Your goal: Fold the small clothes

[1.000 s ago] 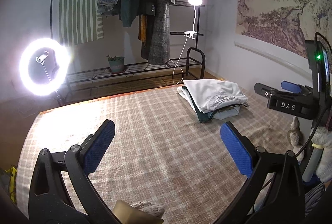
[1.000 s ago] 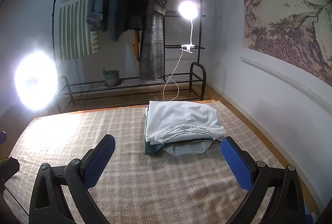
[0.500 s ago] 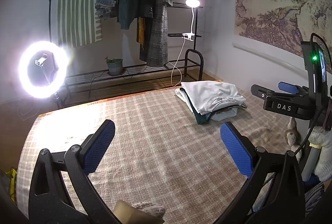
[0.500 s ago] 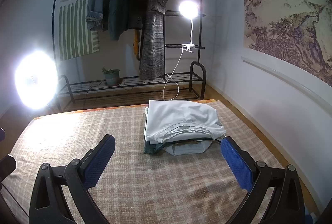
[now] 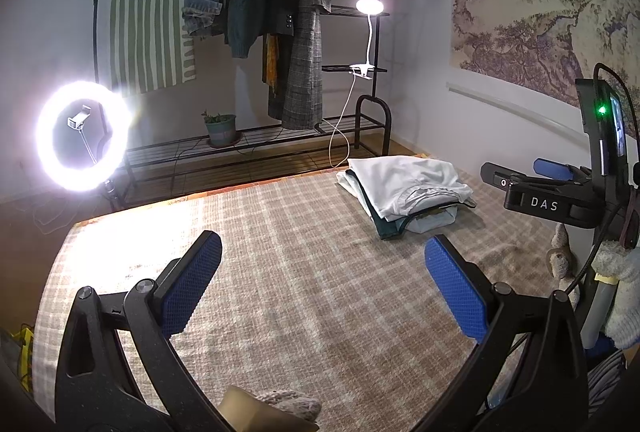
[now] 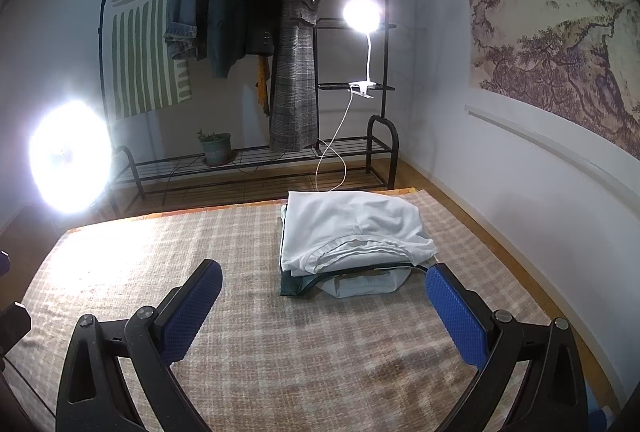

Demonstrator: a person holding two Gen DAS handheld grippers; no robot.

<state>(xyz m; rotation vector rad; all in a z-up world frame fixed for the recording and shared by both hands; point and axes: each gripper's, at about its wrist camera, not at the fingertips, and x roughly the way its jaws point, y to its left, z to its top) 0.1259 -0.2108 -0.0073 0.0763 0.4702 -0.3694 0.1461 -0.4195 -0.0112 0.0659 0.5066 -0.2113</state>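
A stack of folded small clothes (image 5: 404, 191), white on top, dark green and pale blue below, lies at the far right of the checked mat (image 5: 280, 272). It also shows in the right wrist view (image 6: 352, 236). My left gripper (image 5: 320, 288) is open and empty, held above the mat's middle, well short of the stack. My right gripper (image 6: 320, 296) is open and empty, just in front of the stack; its body shows in the left wrist view (image 5: 548, 199) to the right of the stack.
A black clothes rack (image 6: 280, 43) with hanging coats stands behind the mat. A ring light (image 5: 82, 135) glows at the left, a clip lamp (image 5: 370, 7) on the rack. A plant pot (image 5: 220, 127) sits on the rack's low shelf. Wall (image 6: 520, 171) runs along the right.
The left wrist view has drifted slightly, the stack sliding a little left and up in it. The right gripper has barely moved. Both stay open.
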